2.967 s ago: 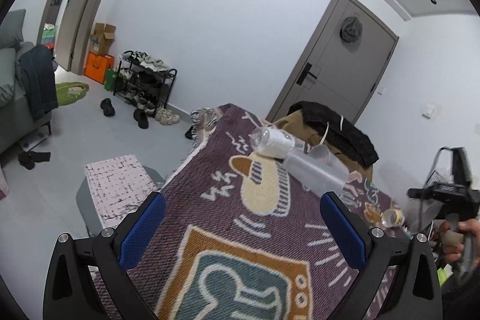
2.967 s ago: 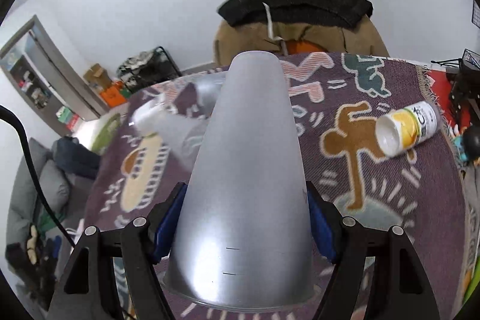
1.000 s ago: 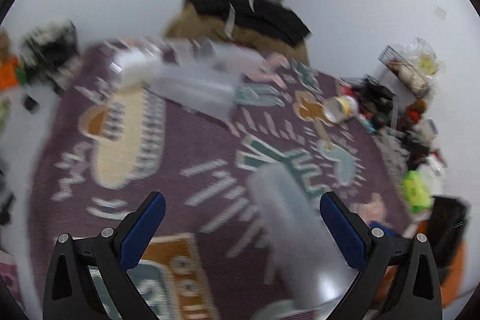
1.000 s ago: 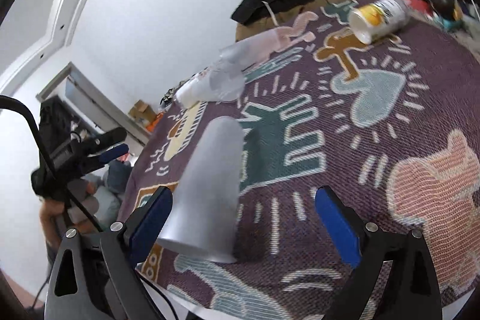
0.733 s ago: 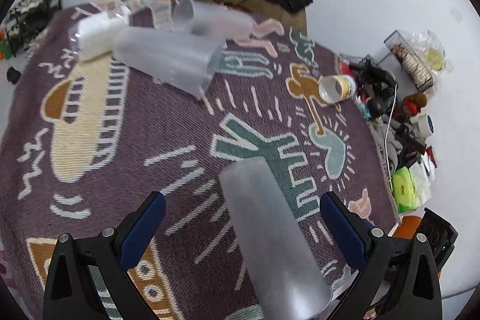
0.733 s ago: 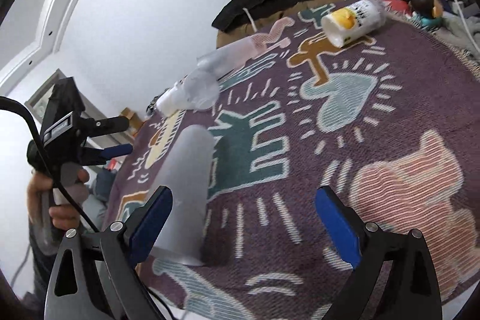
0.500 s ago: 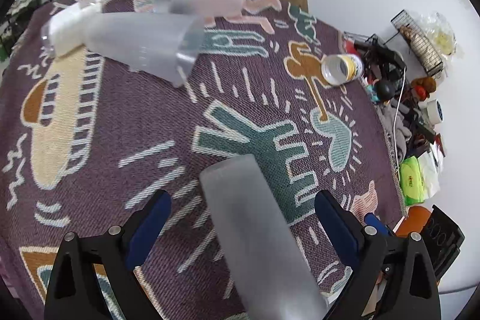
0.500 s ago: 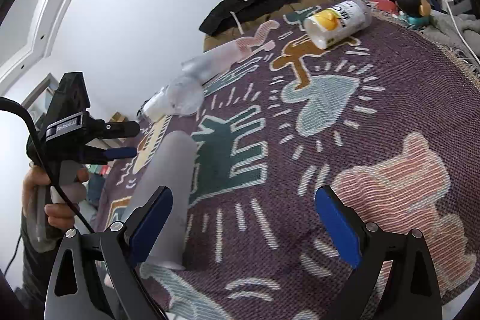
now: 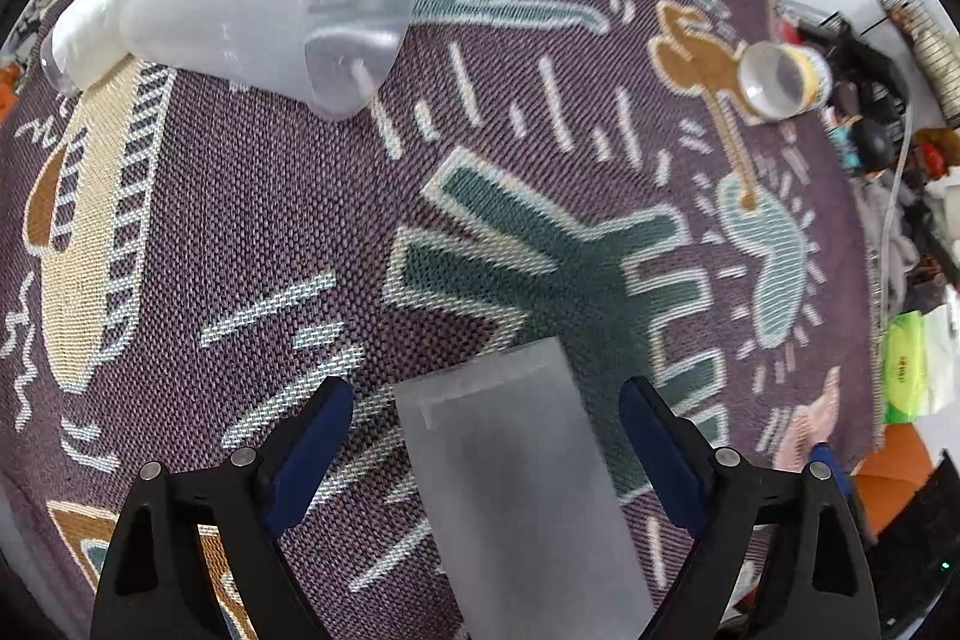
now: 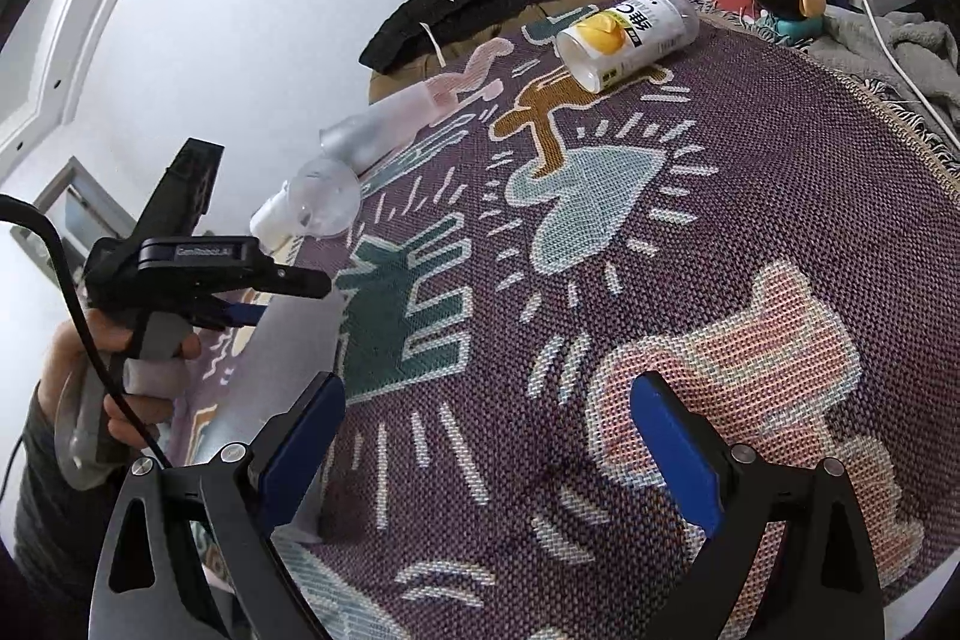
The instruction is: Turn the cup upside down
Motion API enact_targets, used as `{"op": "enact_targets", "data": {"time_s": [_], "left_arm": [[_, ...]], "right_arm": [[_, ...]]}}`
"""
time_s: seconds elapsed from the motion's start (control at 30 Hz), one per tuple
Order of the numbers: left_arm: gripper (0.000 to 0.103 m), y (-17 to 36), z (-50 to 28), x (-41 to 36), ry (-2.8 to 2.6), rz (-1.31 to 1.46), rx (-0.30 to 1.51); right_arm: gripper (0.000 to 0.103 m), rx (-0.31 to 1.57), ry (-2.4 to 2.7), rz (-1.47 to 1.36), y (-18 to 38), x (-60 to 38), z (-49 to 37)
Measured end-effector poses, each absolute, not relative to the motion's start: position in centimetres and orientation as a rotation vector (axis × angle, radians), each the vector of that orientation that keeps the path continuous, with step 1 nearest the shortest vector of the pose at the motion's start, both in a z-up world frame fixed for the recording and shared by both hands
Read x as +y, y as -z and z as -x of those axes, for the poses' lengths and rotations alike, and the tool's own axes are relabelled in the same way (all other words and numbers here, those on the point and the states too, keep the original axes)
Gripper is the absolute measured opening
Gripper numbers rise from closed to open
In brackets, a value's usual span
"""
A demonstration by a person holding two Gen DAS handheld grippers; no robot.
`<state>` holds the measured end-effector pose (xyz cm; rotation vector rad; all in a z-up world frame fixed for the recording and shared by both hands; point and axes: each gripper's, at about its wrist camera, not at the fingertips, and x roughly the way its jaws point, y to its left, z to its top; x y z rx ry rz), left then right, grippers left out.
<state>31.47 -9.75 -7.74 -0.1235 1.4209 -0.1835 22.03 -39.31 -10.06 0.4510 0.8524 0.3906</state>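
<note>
A tall frosted plastic cup stands upside down on the patterned purple blanket, narrow base up. My left gripper is open, its blue pads on either side of the cup with gaps on both sides. In the right wrist view the same cup stands at the left, with the left gripper around its top. My right gripper is open and empty over the blanket, to the right of the cup.
Two more frosted cups lie on their sides at the far left, next to a bottle with a white label. A yellow-labelled cup lies on its side at the far right. Clutter lies beyond the blanket's right edge.
My right gripper let go of the cup after standing it upside down and drew back to the right. My left gripper swung in, lowered and now straddles the cup's top.
</note>
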Motion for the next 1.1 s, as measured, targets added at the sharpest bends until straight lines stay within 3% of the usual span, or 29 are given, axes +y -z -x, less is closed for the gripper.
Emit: {"op": "enact_targets", "data": {"time_s": [0.1, 0.2, 0.27, 0.67, 1.1], "left_arm": [[0.086, 8.6, -31.6, -9.9, 0.172, 0.114, 1.450], [0.068, 8.5, -31.5, -10.0, 0.147, 0.098, 1.446], [0.066, 7.9, -31.1, -10.1, 0.165, 0.104, 1.442], [0.059, -1.7, -25.1, -9.8, 0.203, 0.047, 1.163], [0.058, -7.2, -20.6, -10.7, 0.197, -0.010, 0.904]], "right_arm": [[0.097, 0.856, -0.406, -0.444, 10.1, -39.0, -22.0], [0.097, 0.860, -0.409, -0.448, 10.1, -39.0, -22.0], [0.097, 0.863, -0.408, -0.449, 10.1, -39.0, -22.0], [0.097, 0.829, -0.419, -0.461, 8.8, -39.5, -21.4], [0.097, 0.818, -0.414, -0.450, 8.0, -39.2, -21.1]]}}
